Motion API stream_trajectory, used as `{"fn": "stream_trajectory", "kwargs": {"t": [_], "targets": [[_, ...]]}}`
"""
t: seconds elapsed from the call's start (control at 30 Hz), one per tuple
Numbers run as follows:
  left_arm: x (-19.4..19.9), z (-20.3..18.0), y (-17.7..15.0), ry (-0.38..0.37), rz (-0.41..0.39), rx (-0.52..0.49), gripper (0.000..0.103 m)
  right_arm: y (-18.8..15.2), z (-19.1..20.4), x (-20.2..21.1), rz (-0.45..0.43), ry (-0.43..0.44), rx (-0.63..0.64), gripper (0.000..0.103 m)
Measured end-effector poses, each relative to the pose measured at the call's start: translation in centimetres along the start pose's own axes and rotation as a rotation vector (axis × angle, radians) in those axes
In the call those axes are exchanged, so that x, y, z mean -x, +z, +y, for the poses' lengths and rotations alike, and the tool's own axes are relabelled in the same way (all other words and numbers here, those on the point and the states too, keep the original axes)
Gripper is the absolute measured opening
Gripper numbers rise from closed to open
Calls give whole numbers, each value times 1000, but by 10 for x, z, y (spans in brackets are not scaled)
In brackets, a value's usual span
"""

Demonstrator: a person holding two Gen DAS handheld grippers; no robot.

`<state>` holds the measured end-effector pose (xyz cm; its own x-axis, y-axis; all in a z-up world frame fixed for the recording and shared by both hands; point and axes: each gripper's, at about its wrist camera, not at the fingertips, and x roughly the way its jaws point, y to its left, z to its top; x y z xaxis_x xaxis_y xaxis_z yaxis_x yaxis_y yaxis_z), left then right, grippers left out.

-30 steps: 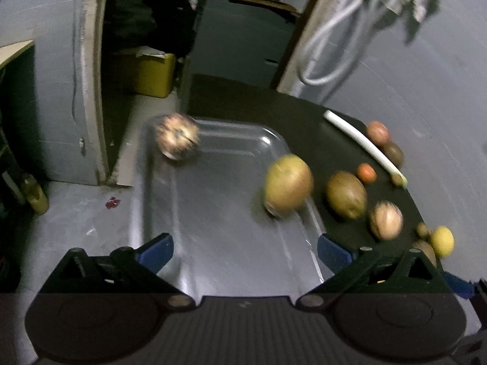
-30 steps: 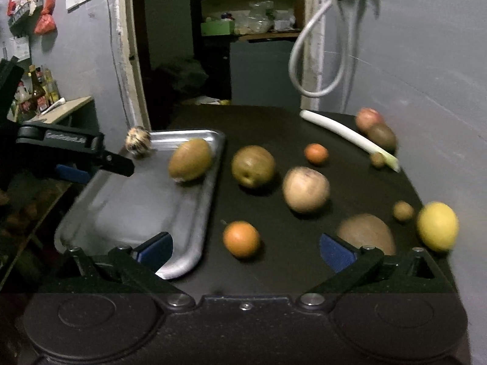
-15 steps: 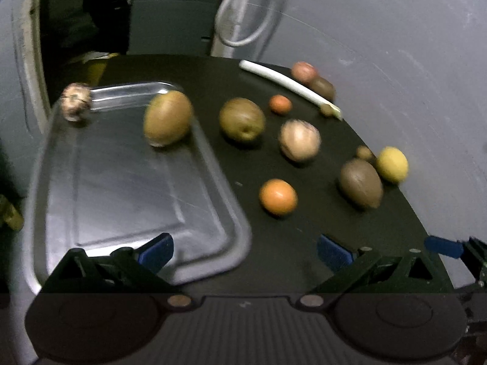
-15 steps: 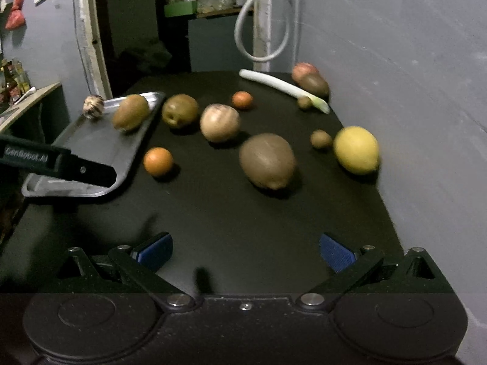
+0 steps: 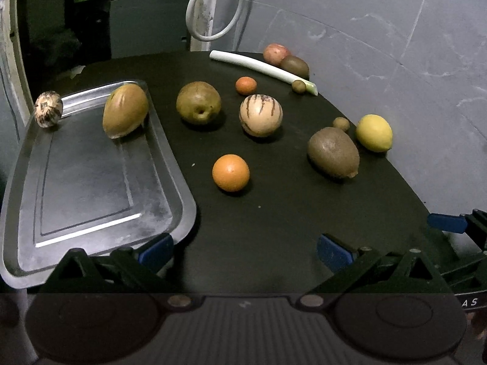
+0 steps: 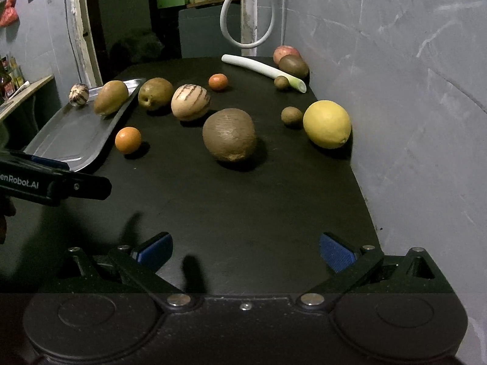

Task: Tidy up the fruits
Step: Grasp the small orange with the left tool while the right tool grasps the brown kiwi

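Both views have been swung away from the tray [image 5: 170, 164] toward the table [image 5: 274, 228] — a next pick is likely being lined up. The left gripper [image 5: 245, 248] and right gripper [image 6: 246, 247] are spread wide, nothing held. Two fruits are seen in the tray; the orange [image 5: 230, 172] and others lie outside — much sorting is left.

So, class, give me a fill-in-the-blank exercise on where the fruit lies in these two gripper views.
1. The metal tray holds ____ fruits.
2. The fruit nearest the wall, beside the big brown fruit, is the yellow ____.
3. The striped fruit lies on the black ____, not on the tray.
4. Both the left gripper and the right gripper have their fingers ____, holding nothing.

Missing words: two; lemon; table; open
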<state>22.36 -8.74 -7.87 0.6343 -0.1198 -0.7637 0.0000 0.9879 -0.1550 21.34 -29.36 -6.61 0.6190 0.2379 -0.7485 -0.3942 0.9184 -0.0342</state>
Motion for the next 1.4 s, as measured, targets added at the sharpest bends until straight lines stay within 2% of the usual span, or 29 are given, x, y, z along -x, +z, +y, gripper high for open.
{"fn": "stream_trajectory", "kwargs": {"t": [0.27,0.8,1.07,1.27,1.4], "targets": [[-14,-3,14,35,-10,-34,102,5,-7,-17,10,0,14,102],[-52,-4,43,64,18,-266,102,38,-16,-60,-20,39,16,102],[-56,-14,44,63,-1,-350,92,58,-17,-80,-27,75,24,94],[-61,-17,47,44,-2,-365,78,70,-8,-90,-32,97,57,88],[-63,-15,50,27,-6,-348,65,75,-3,-95,-41,101,72,81]]}}
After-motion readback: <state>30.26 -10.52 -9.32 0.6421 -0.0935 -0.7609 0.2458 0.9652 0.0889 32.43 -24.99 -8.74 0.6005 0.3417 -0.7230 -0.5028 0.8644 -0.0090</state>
